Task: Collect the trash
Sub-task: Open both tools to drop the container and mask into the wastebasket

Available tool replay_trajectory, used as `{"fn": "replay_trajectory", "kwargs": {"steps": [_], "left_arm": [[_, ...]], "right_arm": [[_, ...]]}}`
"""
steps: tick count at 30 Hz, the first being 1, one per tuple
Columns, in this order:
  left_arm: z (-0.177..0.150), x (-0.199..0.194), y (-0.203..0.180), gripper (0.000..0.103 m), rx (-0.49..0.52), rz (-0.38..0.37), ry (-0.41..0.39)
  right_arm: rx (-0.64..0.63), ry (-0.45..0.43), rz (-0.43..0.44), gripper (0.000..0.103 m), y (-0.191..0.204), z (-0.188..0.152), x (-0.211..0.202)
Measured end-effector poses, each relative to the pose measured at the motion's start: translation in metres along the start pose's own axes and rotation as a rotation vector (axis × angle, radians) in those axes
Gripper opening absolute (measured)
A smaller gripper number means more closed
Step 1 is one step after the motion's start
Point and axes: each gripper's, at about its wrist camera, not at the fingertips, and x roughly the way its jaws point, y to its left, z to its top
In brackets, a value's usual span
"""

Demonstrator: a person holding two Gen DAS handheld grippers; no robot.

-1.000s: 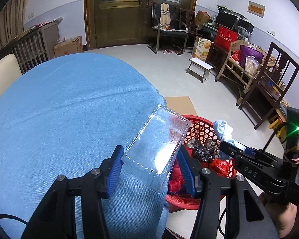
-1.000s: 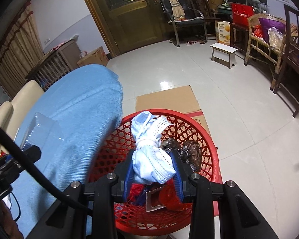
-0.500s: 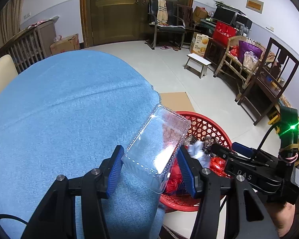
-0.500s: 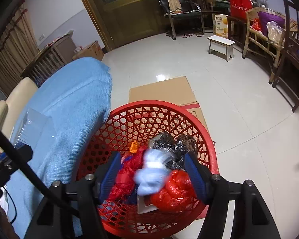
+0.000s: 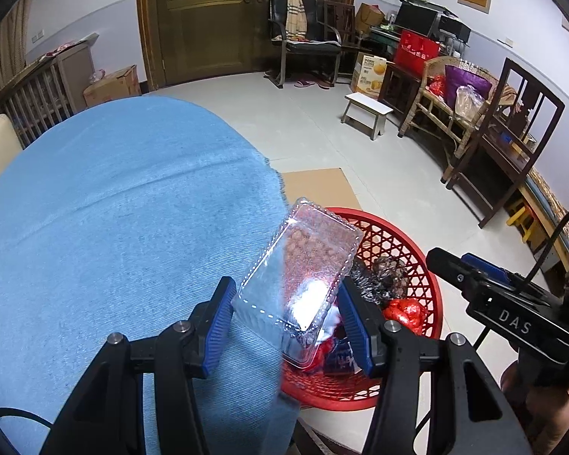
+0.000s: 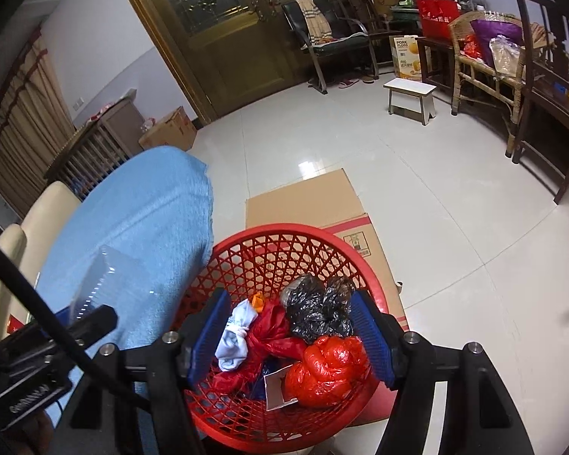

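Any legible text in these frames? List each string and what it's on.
"DAS": on the black body of the right hand-held gripper.
"PORK FLOSS": on the white-and-orange carton by the far wall.
Red gift bag, flattened brown cardboard box's label, mirrored lettering on the left hand-held gripper: too blurred to read.

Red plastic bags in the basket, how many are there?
2 visible: a crumpled red plastic bag near the front, a flatter red plastic bag beside it. More may hide underneath.

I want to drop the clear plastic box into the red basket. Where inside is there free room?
The red basket is bare along its far side, toward the cardboard. The near half is crowded: black bag, red bags, white bundle.
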Motion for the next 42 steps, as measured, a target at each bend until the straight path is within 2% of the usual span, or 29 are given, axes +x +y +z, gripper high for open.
{"fn": "replay_trajectory", "kwargs": {"steps": [12, 27, 30, 35, 42], "left_arm": [[0.006, 0.017, -0.023, 0.056, 0.036, -0.014, 0.029], [0.008, 0.035, -0.031, 0.056, 0.047, -0.025, 0.063], [0.009, 0.038, -0.033, 0.062, 0.057, -0.025, 0.071], [0.008, 0.042, -0.028, 0.064, 0.027, -0.027, 0.094], [0.006, 0.034, -0.025, 0.066, 0.023, -0.033, 0.077]], "right_arm": [[0.04, -0.046, 0.005, 0.07, -0.017, 0.012, -0.016], [0.078, -0.082, 0.006, 0.07, -0.031, 0.021, -0.026], [0.08, -0.08, 0.005, 0.07, -0.031, 0.021, -0.026], [0.078, -0.08, 0.001, 0.07, -0.03, 0.02, -0.027], [0.069, -0.082, -0.008, 0.07, -0.027, 0.018, -0.031]]}}
